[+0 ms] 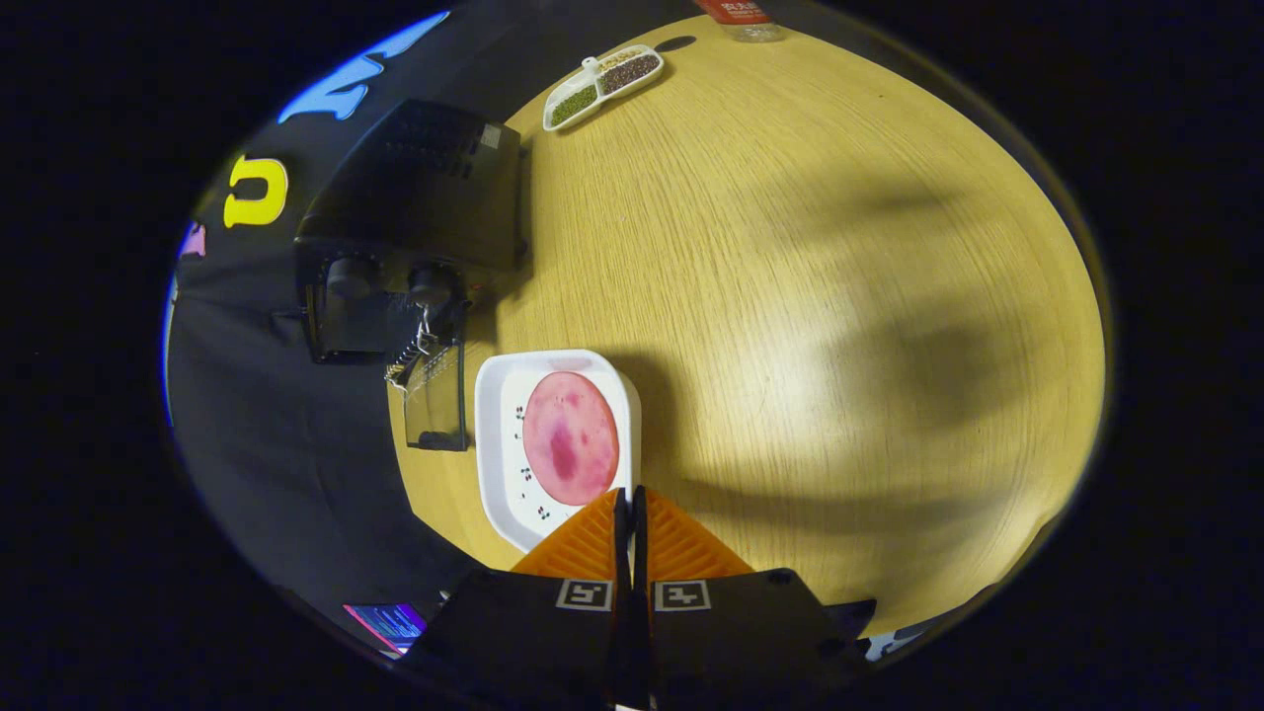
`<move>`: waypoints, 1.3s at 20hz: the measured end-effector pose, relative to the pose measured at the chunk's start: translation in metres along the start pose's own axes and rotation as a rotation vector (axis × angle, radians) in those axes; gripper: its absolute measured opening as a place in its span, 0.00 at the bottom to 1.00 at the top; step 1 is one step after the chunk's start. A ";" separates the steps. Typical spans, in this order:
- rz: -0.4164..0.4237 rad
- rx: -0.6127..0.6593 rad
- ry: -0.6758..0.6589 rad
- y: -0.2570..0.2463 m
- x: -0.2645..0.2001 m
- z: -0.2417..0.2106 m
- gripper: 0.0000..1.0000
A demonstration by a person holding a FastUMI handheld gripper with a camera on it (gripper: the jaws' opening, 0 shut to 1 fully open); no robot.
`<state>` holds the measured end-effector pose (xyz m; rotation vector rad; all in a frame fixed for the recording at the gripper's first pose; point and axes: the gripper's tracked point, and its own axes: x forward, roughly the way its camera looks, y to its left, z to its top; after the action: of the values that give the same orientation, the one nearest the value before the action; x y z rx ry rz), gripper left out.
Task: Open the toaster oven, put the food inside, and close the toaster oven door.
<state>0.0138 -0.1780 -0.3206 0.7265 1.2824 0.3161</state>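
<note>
- In the gripper view, we are seeing our gripper (629,504) clenched, fingers pressed together, grasping nothing, tips overlapping the near rim of the white square plastic tray (496,434).
- A round pink ham slice (570,437) is lying in that tray.
- The black toaster oven (410,222) is standing beyond, its glass door (434,400) hanging open beside the tray.
- The round wooden table (810,296) is lying open alongside.

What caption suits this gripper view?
Shut gripper over round pink meat slice on white tray, black toaster oven door open.
</note>
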 end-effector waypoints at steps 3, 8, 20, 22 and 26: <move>0.004 -0.011 -0.029 0.009 -0.012 -0.007 0.02; -0.006 0.003 -0.099 0.033 -0.037 -0.030 0.02; 0.129 0.156 -0.230 0.134 -0.023 -0.125 0.02; 0.134 0.159 -0.230 0.147 -0.015 -0.141 0.02; 0.165 0.183 -0.203 0.178 -0.002 -0.159 0.02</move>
<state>-0.1061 0.0023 -0.2203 0.9980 1.0693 0.2531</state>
